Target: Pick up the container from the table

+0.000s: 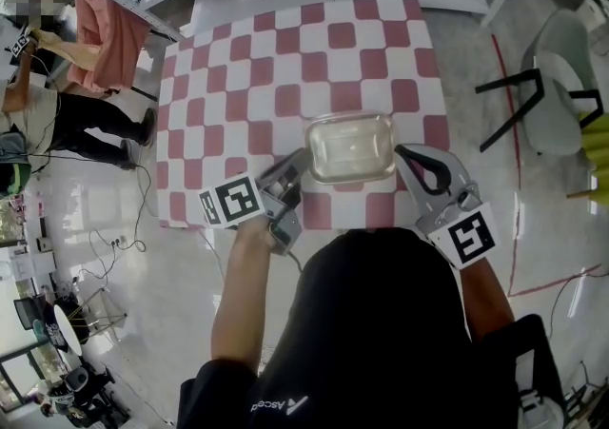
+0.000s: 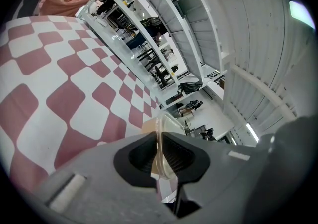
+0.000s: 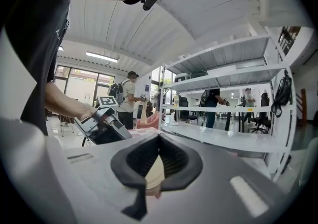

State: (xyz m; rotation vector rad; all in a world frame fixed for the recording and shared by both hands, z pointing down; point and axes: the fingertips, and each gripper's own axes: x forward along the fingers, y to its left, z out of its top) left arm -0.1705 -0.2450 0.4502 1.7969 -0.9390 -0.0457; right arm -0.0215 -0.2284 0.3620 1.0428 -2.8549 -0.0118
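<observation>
A clear, empty plastic container [image 1: 350,146] hangs just over the near edge of the pink-and-white checked table [image 1: 285,66], held from both sides. My left gripper [image 1: 303,163] is shut on its left rim. In the left gripper view the thin clear rim [image 2: 162,136] stands pinched between the dark pads of that gripper [image 2: 160,156]. My right gripper [image 1: 400,153] grips the right rim. In the right gripper view a pale edge of the container [image 3: 154,173] shows between the nearly closed pads of the right gripper [image 3: 159,161].
A grey chair [image 1: 557,85] stands to the right of the table. At the left, a person in a pink top [image 1: 100,32] stands by white shelving. Cables lie on the shiny floor [image 1: 114,237]. The left gripper [image 3: 102,123] shows in the right gripper view.
</observation>
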